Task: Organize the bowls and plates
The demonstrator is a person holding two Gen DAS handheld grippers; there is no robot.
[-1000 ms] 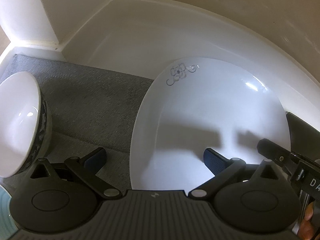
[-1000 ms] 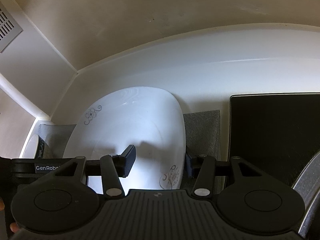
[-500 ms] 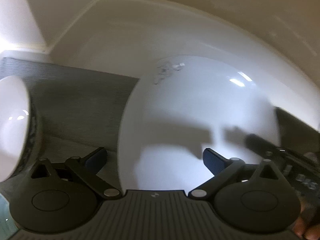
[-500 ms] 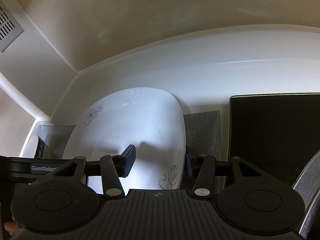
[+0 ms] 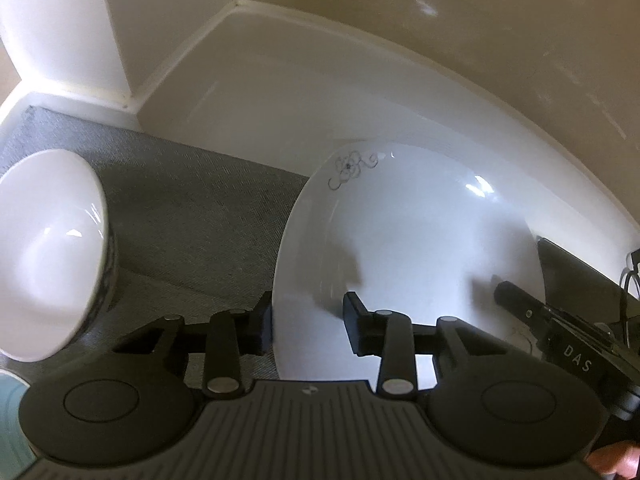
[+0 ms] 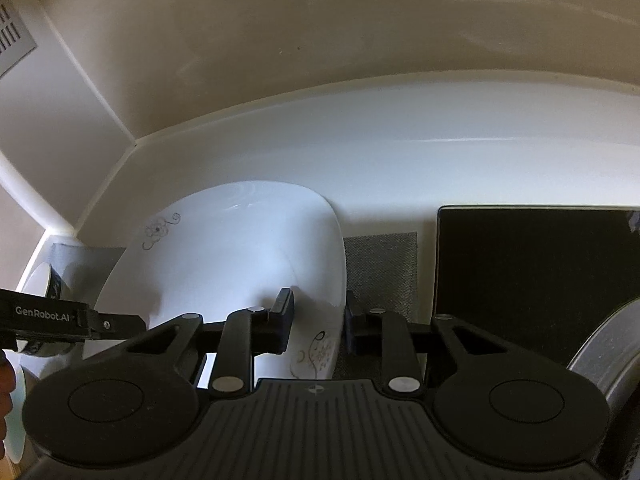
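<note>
Plate point(image 5: 412, 248) was the biggest thing there, a white one with a small flower drawn near its far edge. It lay on a gray mat point(image 5: 192, 208) on a white counter point(image 5: 280, 92), in a corner with cream walls. The plate reached out ahead of both sets of fingers.

Next in size was a flat black square point(image 6: 532, 272), off to the right of the right gripper's fingers. A bit of the gray mat showed between it and the plate. A curved gray metal thing point(image 6: 604, 344) poked in at the far right edge, but I could not tell what it was.

A white bowl point(image 5: 48, 252) with a dark pattern outside sat on the mat, well to the left of the left gripper's fingers. It leaned over so its inside faced the camera.

The left gripper point(image 5: 308, 326) had one finger under the plate's left rim and one finger over the plate. The fingers looked partly closed around the rim, but I could not tell if they pinched it.

The right gripper point(image 6: 318, 322) was the same on the plate's right rim. One finger sat over the plate and the other just past its edge. A small gap showed, so I could not tell if it squeezed.
</note>
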